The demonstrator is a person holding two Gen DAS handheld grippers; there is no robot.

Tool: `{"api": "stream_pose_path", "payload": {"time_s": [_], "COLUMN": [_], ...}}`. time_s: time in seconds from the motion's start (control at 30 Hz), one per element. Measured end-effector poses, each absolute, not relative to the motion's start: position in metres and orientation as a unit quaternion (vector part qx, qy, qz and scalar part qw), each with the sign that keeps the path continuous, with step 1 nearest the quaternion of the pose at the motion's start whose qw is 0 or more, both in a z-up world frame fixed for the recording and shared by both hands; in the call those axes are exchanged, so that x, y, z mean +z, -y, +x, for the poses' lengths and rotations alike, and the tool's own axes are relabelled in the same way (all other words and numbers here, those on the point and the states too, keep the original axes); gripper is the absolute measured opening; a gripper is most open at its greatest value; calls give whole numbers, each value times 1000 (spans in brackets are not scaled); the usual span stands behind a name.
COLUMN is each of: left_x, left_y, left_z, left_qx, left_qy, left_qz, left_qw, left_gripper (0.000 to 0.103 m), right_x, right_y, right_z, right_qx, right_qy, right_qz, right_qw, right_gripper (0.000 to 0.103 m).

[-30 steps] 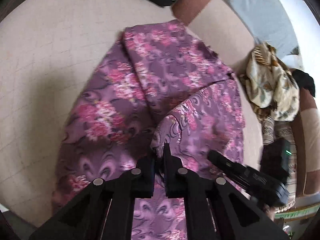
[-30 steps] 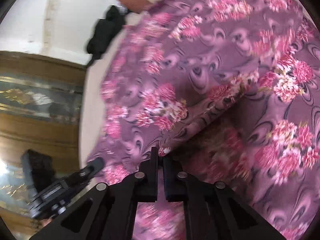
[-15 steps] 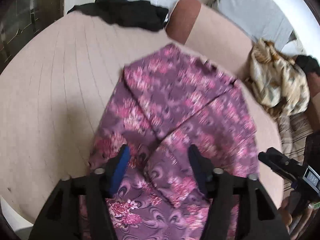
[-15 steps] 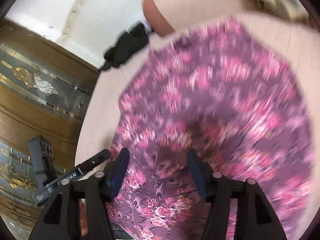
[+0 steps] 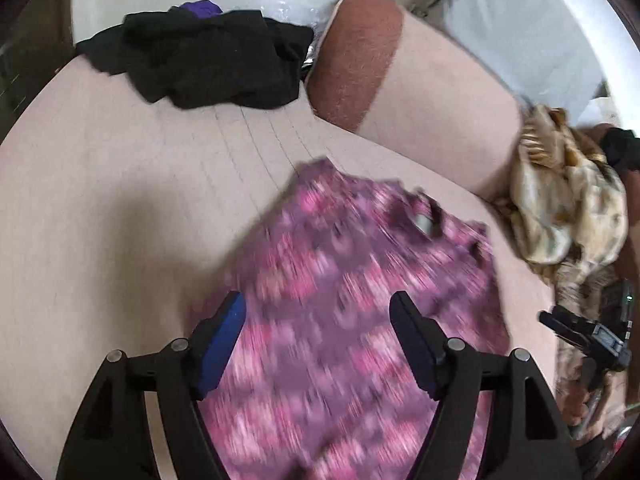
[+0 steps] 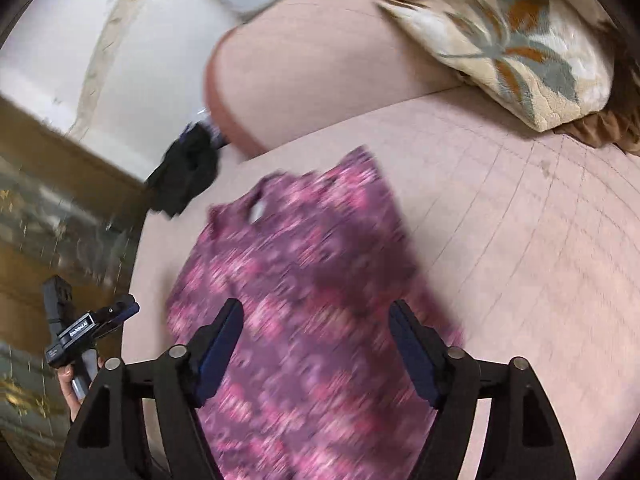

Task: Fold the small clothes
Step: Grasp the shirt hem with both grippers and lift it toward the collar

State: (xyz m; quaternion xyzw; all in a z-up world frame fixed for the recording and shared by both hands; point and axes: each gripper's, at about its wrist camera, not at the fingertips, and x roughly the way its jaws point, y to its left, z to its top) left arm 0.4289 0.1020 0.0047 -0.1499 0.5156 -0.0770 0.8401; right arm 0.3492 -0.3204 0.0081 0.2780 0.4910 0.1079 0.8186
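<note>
A purple garment with pink flowers (image 5: 352,288) lies folded on the beige sofa seat (image 5: 120,208); it also shows in the right wrist view (image 6: 304,280), motion-blurred in both. My left gripper (image 5: 318,312) is open and empty, above the garment's near part. My right gripper (image 6: 316,316) is open and empty, also above the near part. Each gripper shows at the edge of the other's view: the right one (image 5: 584,332), the left one (image 6: 92,324).
A black clothes pile (image 5: 208,60) lies at the seat's far end beside the brown armrest (image 5: 356,56). A cream leaf-patterned cloth (image 5: 560,208) is heaped at the right against the backrest (image 5: 432,100); it fills the right wrist view's upper right (image 6: 508,40).
Both grippers were shut on the garment's folded edge a second ago. They have opened, let it go and pulled back and up. The garment now lies folded narrower.
</note>
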Motion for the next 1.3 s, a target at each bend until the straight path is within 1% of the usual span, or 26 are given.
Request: {"api": "stream_pose_path", "payload": {"time_s": [0.1,0.23,0.27,0.33,0.37,0.4,0.43,0.47,0.5,0.53,0.6,0.7,0.8,0.83,0.93,1.07,1.1,1.2,1.3], "left_x": [-20,-54,-65,-80,-79,-76,-75,-77,-79,-78,-71,-58,-54,-48,-9,64,84,108,108], "left_y": [-105,-100,-98,-93,-89,-84,-76,-70,-67,-65,-72,-92,-91,-93,-102,-115,-119,-124,-130], "left_z": [479,534,544,557,559,562,565,567,568,568,567,566,555,552,532,461,431,367,299], "left_qx": [-49,-67,-80,-97,-94,-98,-120,-123,-113,-115,-114,-108,-98,-100,-111,-139,-149,-159,-159], "left_qy": [-531,-551,-559,-575,-568,-560,-562,-573,-576,-573,-563,-550,-552,-545,-512,-446,-424,-397,-394], "left_qz": [-147,-149,-155,-169,-161,-148,-139,-130,-118,-107,-110,-146,-130,-139,-168,-179,-177,-169,-167], "left_qw": [833,818,811,795,802,809,806,800,801,804,811,815,818,821,835,866,876,888,890], "left_gripper": [73,73,73,71,66,56,24,13,12,11,9,9,9,8,8,8,8,8,8], "right_x": [-10,-38,-49,-63,-72,-77,-79,-80,-80,-80,-77,-72,-77,-75,-50,17,33,73,96], "right_y": [337,349,353,358,358,357,355,350,346,344,341,356,354,354,358,348,345,334,318], "right_z": [386,441,457,473,483,489,493,497,499,501,500,497,495,494,477,423,404,344,272], "right_qx": [103,88,92,96,103,104,103,101,100,101,94,86,63,60,68,78,81,85,87], "right_qy": [-494,-502,-503,-506,-507,-508,-510,-510,-510,-513,-513,-495,-517,-517,-483,-439,-427,-397,-379], "right_qz": [287,269,283,308,326,331,329,314,300,292,281,303,281,278,302,271,264,247,237], "right_qw": [814,817,811,800,792,788,788,795,800,801,806,809,806,808,819,853,861,880,890], "right_gripper": [75,74,69,63,60,58,51,39,28,5,5,5,5,5,5,4,4,4,4]}}
